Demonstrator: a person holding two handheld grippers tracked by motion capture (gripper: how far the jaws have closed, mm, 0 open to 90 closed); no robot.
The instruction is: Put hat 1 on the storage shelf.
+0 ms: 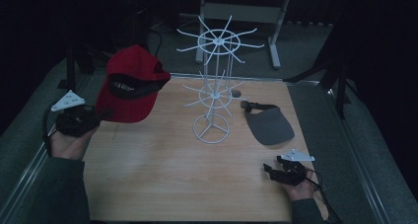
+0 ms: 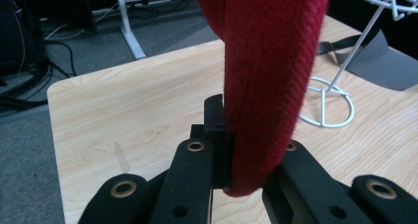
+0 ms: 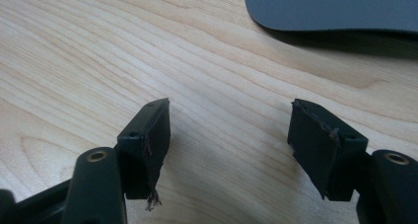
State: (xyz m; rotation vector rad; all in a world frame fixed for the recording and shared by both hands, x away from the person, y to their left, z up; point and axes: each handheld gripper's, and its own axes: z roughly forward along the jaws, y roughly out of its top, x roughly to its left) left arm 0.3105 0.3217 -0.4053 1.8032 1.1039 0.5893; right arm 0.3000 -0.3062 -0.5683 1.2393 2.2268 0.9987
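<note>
High view first: the left gripper [image 1: 79,119] is holding a red cap [image 1: 132,83] up off the wooden table [image 1: 162,179], at the near-left of the white wire hat rack [image 1: 213,86]. Its jaws are clamping tight on the cap's edge, and the left gripper view is showing the red fabric [image 2: 268,86] pinched between them and rising upward. Gripping the rim this way is letting the crown hang open, which I judge is meant for slipping it over one of the rack's prongs.

Over on the near right, the right gripper [image 1: 283,170] is resting low by the table, its jaws standing wide apart with nothing between them; the right gripper view is showing bare wood grain between the pads [image 3: 148,140]. It seems to be waiting its turn.

A grey visor [image 1: 268,125] is lying flat on the table to the right of the rack's ring base [image 2: 328,105], just beyond the idle gripper. The rack's lower tier of spokes is jutting toward the cap, so those prongs could be snagging the fabric on the way to the upper tier.
</note>
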